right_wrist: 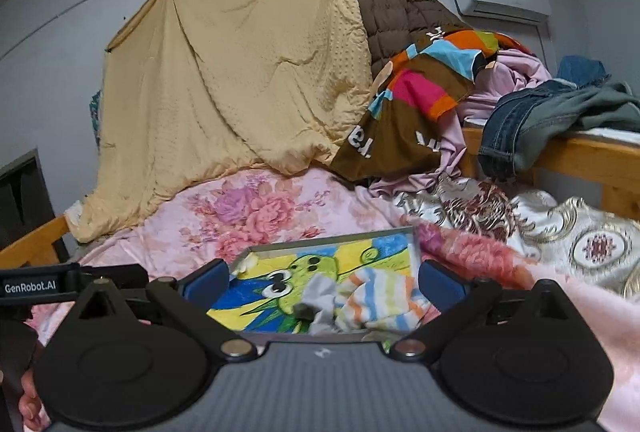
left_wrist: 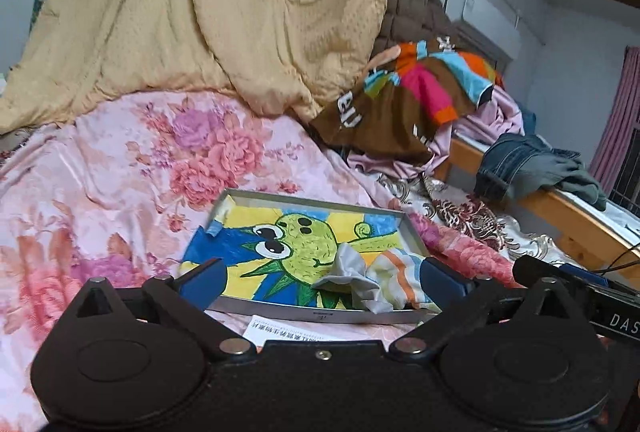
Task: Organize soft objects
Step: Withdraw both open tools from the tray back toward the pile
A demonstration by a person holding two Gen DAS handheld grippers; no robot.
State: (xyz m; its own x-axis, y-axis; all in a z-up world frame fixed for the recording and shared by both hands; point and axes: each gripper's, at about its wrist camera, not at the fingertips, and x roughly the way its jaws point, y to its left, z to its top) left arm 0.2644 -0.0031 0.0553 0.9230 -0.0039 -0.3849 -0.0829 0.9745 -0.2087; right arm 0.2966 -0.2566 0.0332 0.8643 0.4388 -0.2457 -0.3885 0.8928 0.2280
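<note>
Both sets of jaws stood wide and empty. Left gripper (left_wrist: 322, 278): blue pads spread to either side, nothing between them but the view of the tray. Right gripper (right_wrist: 324, 282): same, pads well apart, nothing held.

The soft things were in the tray (left_wrist: 280, 197), a shallow metal one with a cartoon drawing on its floor, lying on the floral bedsheet (left_wrist: 120, 160). The striped sock (left_wrist: 404, 272) lay crumpled at the tray's near right corner, just inside your left gripper's right pad. The grey cloth (left_wrist: 348, 272) lay touching it on the left, roughly centred ahead of those jaws. From the right wrist camera both sat ahead of the jaws and between the pads, sock (right_wrist: 376, 298) to the right, grey piece (right_wrist: 320, 292) to the left.

My read: you'd finished a drop into the tray, with both pieces loose and neither gripper on anything.

The next move called for another soft item. Candidates lay well beyond the jaws, up and to the right: the patchwork garment (right_wrist: 420, 100) and the jeans (right_wrist: 516, 128) on the wooden rail. Both looked bulky against the tray, so I'd have picked an edge or fold, not the bulk. Whether they belonged in the tray, I couldn't tell.
</note>
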